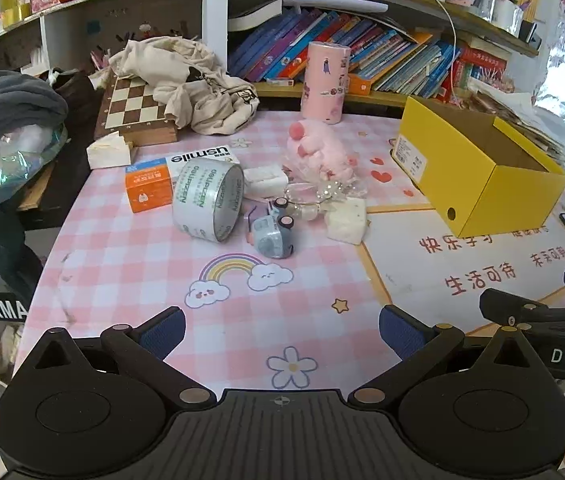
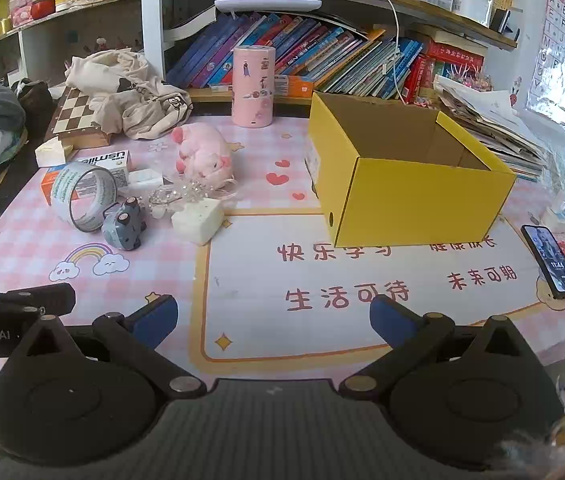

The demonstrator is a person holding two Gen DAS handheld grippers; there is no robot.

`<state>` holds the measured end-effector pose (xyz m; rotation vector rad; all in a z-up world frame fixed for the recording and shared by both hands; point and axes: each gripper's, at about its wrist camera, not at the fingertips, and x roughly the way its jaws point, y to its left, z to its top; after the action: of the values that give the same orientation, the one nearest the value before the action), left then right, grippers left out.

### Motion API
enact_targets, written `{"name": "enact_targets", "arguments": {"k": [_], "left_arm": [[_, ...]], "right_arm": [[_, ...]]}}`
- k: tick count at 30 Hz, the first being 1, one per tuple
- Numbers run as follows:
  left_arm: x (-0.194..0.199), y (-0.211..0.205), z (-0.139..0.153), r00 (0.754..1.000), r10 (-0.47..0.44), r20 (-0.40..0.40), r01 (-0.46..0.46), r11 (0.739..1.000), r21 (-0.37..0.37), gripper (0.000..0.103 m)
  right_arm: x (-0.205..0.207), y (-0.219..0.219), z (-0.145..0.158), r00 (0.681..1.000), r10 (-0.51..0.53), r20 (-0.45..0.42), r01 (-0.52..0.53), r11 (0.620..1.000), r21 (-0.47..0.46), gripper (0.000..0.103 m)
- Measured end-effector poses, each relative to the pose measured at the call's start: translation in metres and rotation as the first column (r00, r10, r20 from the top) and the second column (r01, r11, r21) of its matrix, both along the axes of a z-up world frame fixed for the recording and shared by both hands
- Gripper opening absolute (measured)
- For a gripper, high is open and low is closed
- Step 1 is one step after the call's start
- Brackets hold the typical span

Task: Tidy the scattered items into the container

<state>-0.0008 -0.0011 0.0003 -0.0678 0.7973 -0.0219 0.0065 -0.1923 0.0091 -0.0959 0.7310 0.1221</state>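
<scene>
Desk holds open yellow box (image 2: 422,200).

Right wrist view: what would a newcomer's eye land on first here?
The open yellow box dominates, standing empty on the right of the pink checked desk mat. Left of it lies a huddle of small things: a pink plush pig, a roll of clear tape on its edge, a grey toy car and a cheese-shaped block. Both the right gripper and left gripper are wide open and hold nothing.
</scene>
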Motion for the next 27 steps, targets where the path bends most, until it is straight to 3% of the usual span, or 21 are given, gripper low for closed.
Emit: {"name": "enact_targets", "arguments": {"k": [5, 8, 27], "left_arm": [[-0.005, -0.007, 0.002, 1.0, 0.001, 0.023, -0.002, 0.999, 0.047, 0.103], [0.004, 0.001, 0.0, 1.0, -0.003, -0.008, 0.003, 1.0, 0.006, 0.103], [0.008, 0.005, 0.0, 1.0, -0.003, -0.011, 0.003, 1.0, 0.002, 0.103]], "right_arm": [[0.001, 0.002, 0.001, 1.0, 0.002, -0.003, -0.002, 1.0, 0.0, 0.103], [0.002, 0.002, -0.002, 1.0, 0.005, -0.003, -0.005, 1.0, 0.0, 0.103], [0.005, 0.001, -0.003, 1.0, -0.007, -0.011, 0.007, 1.0, -0.002, 0.103]]}}
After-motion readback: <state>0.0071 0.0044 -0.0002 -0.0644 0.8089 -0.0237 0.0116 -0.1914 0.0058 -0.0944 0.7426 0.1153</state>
